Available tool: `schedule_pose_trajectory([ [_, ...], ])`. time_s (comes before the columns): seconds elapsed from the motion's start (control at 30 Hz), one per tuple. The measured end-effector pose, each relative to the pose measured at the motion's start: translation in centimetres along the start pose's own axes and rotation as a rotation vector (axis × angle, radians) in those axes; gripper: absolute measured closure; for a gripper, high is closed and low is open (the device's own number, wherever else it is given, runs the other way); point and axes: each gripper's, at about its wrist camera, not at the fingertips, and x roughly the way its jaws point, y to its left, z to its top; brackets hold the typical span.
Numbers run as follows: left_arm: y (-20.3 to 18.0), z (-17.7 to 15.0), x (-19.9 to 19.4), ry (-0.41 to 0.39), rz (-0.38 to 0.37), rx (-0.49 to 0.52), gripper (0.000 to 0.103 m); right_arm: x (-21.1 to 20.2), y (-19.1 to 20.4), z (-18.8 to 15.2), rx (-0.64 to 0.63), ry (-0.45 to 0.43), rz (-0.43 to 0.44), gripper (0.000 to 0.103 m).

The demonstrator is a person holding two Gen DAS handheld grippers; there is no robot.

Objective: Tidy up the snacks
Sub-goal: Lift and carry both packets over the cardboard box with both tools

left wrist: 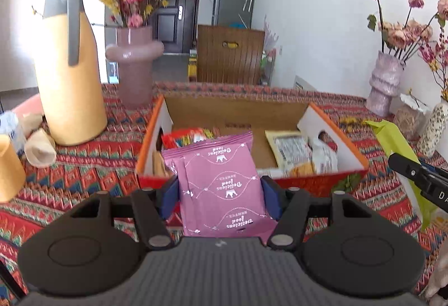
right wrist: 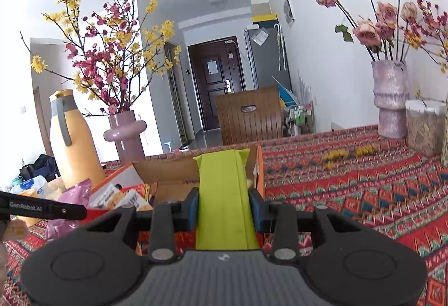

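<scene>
In the left wrist view, our left gripper (left wrist: 221, 194) pinched a pink foil snack packet (left wrist: 221, 188) at frame centre, before the orange-rimmed cardboard box (left wrist: 336, 135); we judged it might snag the near wall.

In the right wrist view, our right gripper (right wrist: 224, 208) clamped a lime-green packet (right wrist: 224, 194) over the box's right edge (right wrist: 260, 166); it could fall outside.

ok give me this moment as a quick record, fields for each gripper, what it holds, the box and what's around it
left gripper: shut on pink snack packet, near the box's front edge
right gripper: shut on green packet, at the box's right side
box: open cardboard, orange and red outside, several snack packs already inside
table: covered by a red patterned cloth
nearby: yellow jug, pink vase, lilac vase
</scene>
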Motion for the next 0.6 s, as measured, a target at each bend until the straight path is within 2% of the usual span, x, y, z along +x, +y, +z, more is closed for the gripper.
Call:
schedule_pose_trajectory([
  [0.3, -0.3, 3.4, 0.4, -0.083, 0.028, 0.011, 0.040, 2.9, 1.3, 3.1, -0.039, -0.028, -0.001, 0.067],
  [0.6, -0.6, 5.4, 2.6, -0.135, 0.057, -0.012, 0.040, 7.5, 2.9, 5.0, -0.056, -0.017, -0.004, 0.067],
])
